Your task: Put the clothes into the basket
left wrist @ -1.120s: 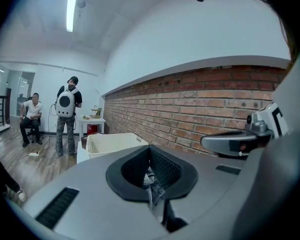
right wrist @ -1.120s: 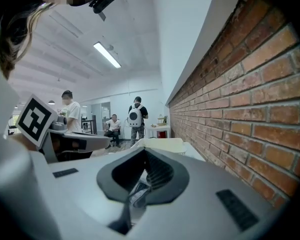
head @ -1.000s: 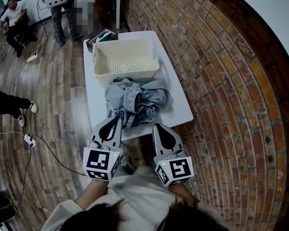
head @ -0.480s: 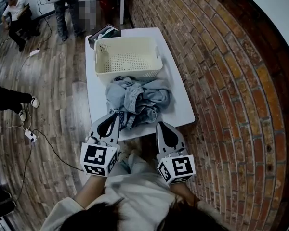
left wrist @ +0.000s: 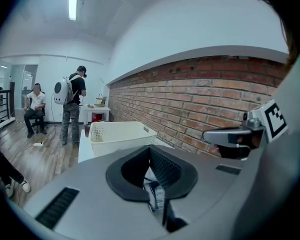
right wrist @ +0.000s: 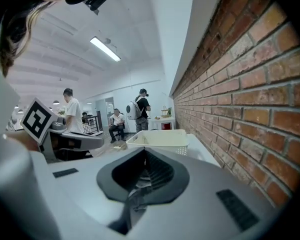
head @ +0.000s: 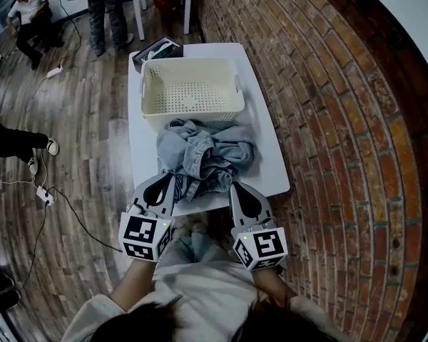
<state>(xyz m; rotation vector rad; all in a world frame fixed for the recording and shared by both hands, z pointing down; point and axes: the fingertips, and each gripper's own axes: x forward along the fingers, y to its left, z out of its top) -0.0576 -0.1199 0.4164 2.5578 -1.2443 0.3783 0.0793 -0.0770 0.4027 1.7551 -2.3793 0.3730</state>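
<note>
— Ahead of our left gripper (head: 172,179) and right gripper (head: 235,189), what do we meet first?
— We meet the clothes (head: 207,152), a crumpled heap of faded blue denim, all folds and seams, lying on the white table (head: 269,164). Our left gripper's tip sits at the heap's near edge, and we cannot tell whether it touches the cloth. Our right gripper is just short of the heap, over the table's near edge.
— And beyond the heap?
— Beyond it is the basket (head: 191,91). It is cream plastic and rectangular, with a thick rim, and its floor and walls are pierced with small holes. The heap lies outside it, right up by its near wall. Past the basket's far left corner we see a dark box (head: 155,48).
— Are we gripping anything?
— No. Both pairs of jaws are pressed together, with nothing pinched between them.
— What hems us in?
— Right of our right gripper, a red brick wall (head: 328,120) runs close along the table. Left of our left gripper is a wooden plank floor (head: 78,134) with a cable (head: 78,226) trailing across it. Far ahead, a seated person (head: 30,6) and a standing person (head: 103,9) are well apart from us.
</note>
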